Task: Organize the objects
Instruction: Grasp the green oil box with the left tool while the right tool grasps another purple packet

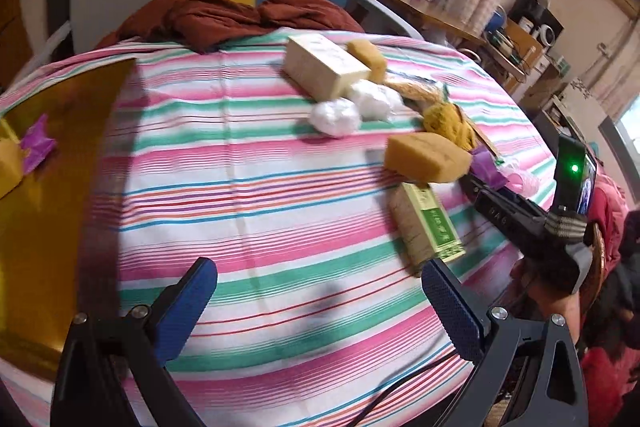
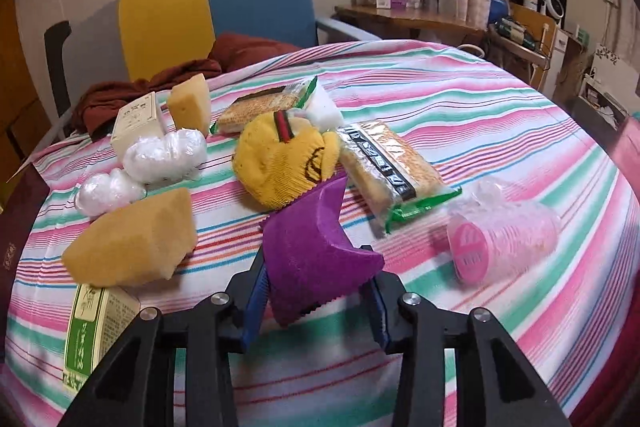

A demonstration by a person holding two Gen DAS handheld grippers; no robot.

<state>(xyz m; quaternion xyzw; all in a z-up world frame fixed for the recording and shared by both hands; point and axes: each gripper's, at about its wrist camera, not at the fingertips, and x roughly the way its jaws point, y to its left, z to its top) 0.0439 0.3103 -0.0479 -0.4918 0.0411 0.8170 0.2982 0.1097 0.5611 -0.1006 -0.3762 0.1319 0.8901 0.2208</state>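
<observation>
Right fingers [image 2: 316, 307] clamped on ribbed purple cloth [image 2: 316, 251]; left fingers [image 1: 316, 311] spread, empty.

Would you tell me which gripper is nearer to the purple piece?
Right. The right gripper has the purple piece between its fingers; the left gripper hangs open over bare cloth, well away from it.

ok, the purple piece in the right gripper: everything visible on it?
The purple piece looks like ribbed foam or sponge, with a curved cut-out and a serrated lower edge. It stands tilted between the right gripper pads, which press its lower part. Its top corner overlaps the yellow sock in view; contact unclear.
</observation>
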